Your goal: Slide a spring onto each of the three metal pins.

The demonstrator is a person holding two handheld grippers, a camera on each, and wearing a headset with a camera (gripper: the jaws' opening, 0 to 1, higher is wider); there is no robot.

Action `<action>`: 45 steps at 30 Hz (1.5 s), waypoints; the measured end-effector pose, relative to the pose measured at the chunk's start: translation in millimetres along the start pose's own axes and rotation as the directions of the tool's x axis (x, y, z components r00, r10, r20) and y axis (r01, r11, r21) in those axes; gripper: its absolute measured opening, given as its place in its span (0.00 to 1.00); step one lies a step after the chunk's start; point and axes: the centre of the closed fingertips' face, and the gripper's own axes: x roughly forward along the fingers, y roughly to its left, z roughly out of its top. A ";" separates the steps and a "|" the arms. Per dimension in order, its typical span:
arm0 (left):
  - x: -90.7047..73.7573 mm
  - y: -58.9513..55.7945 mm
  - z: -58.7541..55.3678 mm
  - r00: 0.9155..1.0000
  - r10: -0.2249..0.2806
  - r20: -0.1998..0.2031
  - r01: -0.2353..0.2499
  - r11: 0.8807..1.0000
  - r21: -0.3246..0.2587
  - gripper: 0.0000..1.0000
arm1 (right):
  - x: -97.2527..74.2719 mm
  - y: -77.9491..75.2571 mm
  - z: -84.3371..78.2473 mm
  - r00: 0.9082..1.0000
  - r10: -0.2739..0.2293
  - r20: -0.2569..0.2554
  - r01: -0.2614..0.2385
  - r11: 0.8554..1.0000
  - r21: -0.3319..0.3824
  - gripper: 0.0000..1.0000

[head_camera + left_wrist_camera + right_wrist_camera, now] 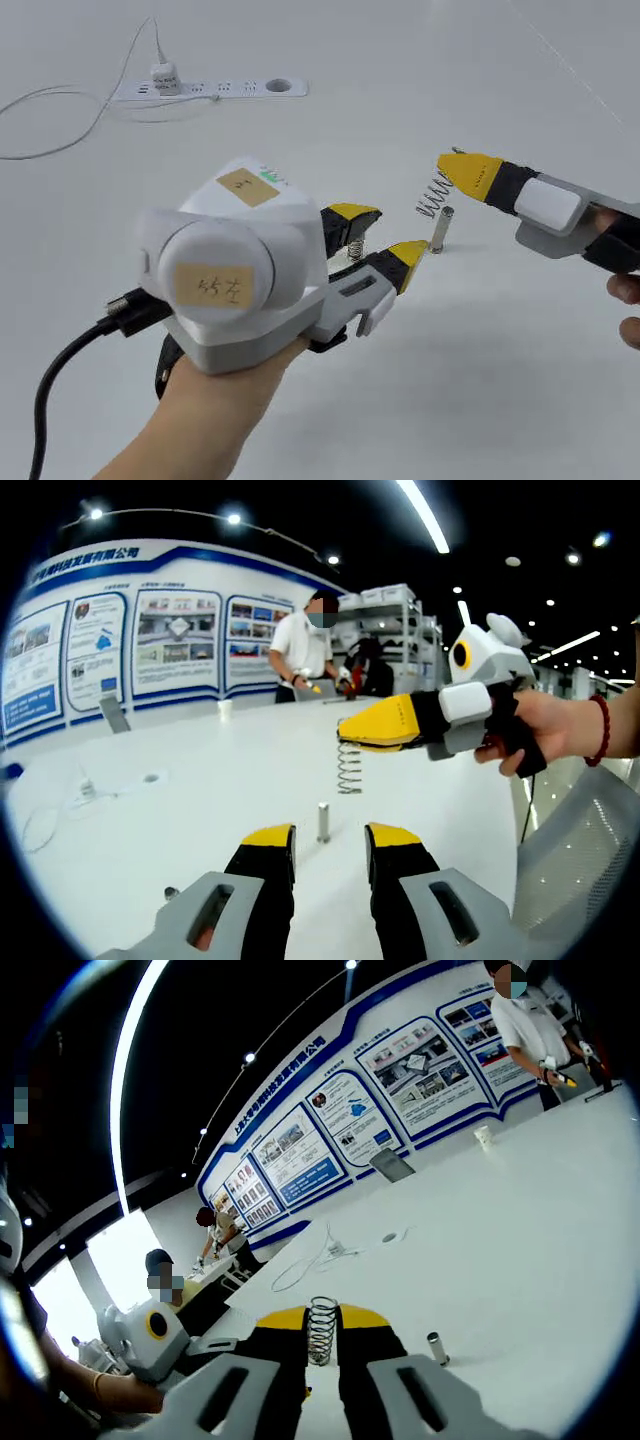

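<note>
Steel-grey wire wound in an open coil made up the spring [435,196], thin and pale against the white table [300,420]. The right gripper [462,168] had its yellow-tipped jaws pressed together on the spring's upper end. In the right gripper view the coil [321,1330] rose from between the closed jaws of that gripper [322,1320]. In the left gripper view the spring [349,768] hung roughly upright from the right gripper [360,730], which entered from the right. Its lower end was free in the air, near the top of a pin [323,822] and not touching it.

The pin [443,229] was a short, dull metal cylinder standing upright on the table, just to the right of the left gripper [400,228] in the head view. In the right gripper view it [435,1348] stood to the right of the jaws.

The left gripper [332,838] held nothing. Its jaws stood apart and pointed at the pin from the near side. A second small coil [355,247] showed just under its far jaw, partly hidden.

Far to the left lay a white power strip [210,90] with a plug in it
</note>
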 end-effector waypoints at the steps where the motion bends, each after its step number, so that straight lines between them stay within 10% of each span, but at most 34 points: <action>1: -1.6 2.7 -3.0 1.000 0.012 -0.014 -0.012 1.000 0.008 0.30 | 0.2 -1.4 -0.6 1.000 -0.004 -0.007 0.004 1.000 -0.006 0.11; 23: -33.1 46.9 -22.9 0.981 0.186 -0.049 -0.187 0.982 -0.011 0.59 | 16.4 -43.8 2.0 0.992 -0.118 -0.043 0.108 0.978 -0.180 0.11; 45: -43.5 60.0 -48.6 0.965 0.232 -0.126 -0.240 0.970 -0.050 0.82 | 35.0 -82.1 -8.6 0.979 -0.183 -0.092 0.150 0.947 -0.284 0.11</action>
